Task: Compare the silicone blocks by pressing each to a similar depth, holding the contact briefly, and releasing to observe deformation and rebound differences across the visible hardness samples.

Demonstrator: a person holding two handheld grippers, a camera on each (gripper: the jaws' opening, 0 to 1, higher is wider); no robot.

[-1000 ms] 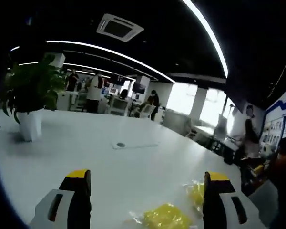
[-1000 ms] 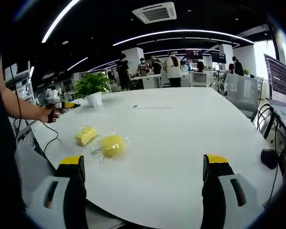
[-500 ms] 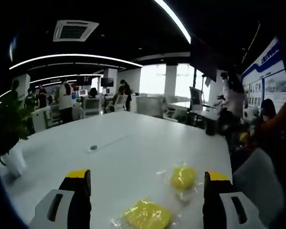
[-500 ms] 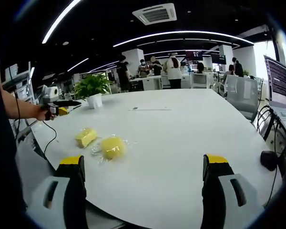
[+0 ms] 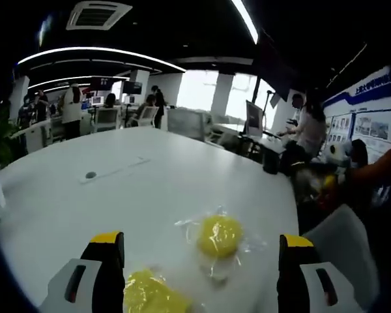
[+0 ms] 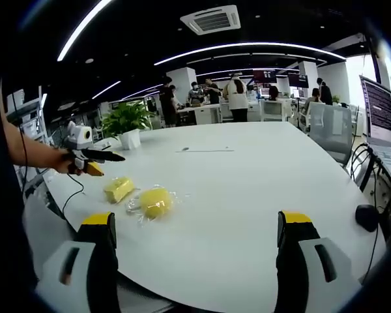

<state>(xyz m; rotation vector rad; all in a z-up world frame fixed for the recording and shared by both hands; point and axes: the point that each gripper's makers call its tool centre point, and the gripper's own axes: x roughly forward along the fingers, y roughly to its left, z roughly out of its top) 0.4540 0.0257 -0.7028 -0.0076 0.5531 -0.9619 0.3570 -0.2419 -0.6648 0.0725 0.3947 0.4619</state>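
White bench (image 6: 260, 189) carried two yellow silicone blocks (image 6: 155, 201) near its left edge, wrapped, untouched. Left hand-held gripper (image 5: 201, 261) hovered wide above them; right hand-held gripper (image 6: 195, 251) wide, well apart. Advice: descend squarely, press gently.

No writing could be read anywhere. In the left gripper view a blue-and-white wall board (image 5: 371, 114) carried a line of characters along its top band, probably a heading, but they were too blurred and small to make out, and the panels below it were only pale patches. In the right gripper view a monitor (image 6: 382, 104) showed rows of light lines, and hanging screens (image 6: 266, 74) glowed far off, equally illegible.
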